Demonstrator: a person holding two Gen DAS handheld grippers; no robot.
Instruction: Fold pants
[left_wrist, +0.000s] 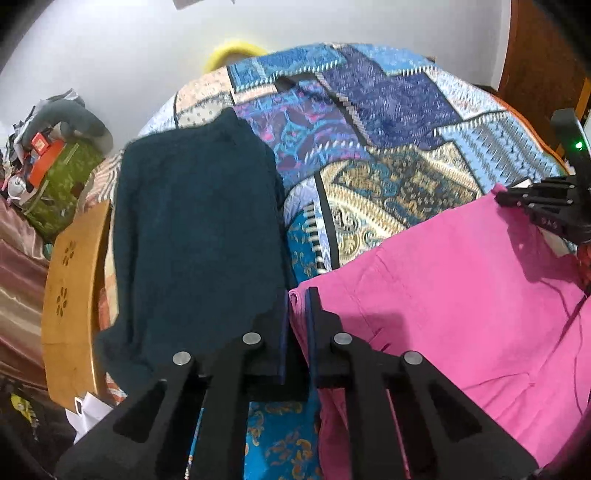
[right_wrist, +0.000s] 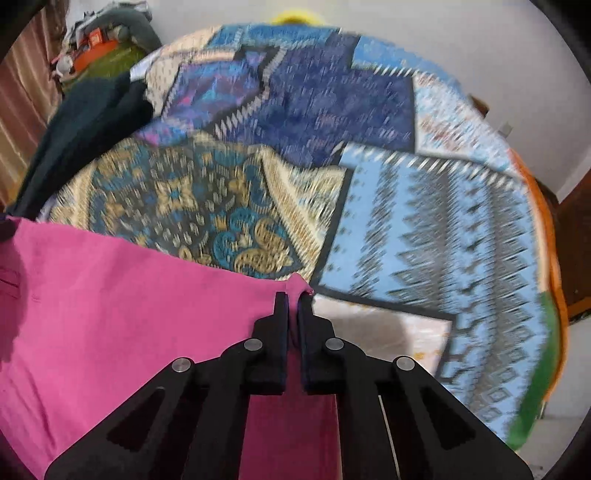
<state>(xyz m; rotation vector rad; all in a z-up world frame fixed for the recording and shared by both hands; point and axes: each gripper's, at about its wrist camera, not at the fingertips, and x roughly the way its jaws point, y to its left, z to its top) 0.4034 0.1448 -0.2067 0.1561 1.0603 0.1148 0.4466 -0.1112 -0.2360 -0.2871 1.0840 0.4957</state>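
Both grippers, left (left_wrist: 298, 295) and right (right_wrist: 293, 295), clenched on pink pants (left_wrist: 461, 314) corners; only left view shows wooden stool (left_wrist: 70, 295).

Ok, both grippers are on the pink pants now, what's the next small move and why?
Probably lift both corners together and carry them across to fold. The left gripper and right gripper are each shut on a corner of the pink pants, which lie flat on the patterned bedspread.

A patchwork bedspread (left_wrist: 388, 122) fills the middle; white wall (left_wrist: 110, 55) at twelve o'clock, wooden stool (left_wrist: 70, 295) at nine, brown curtain (right_wrist: 22, 85) at ten.
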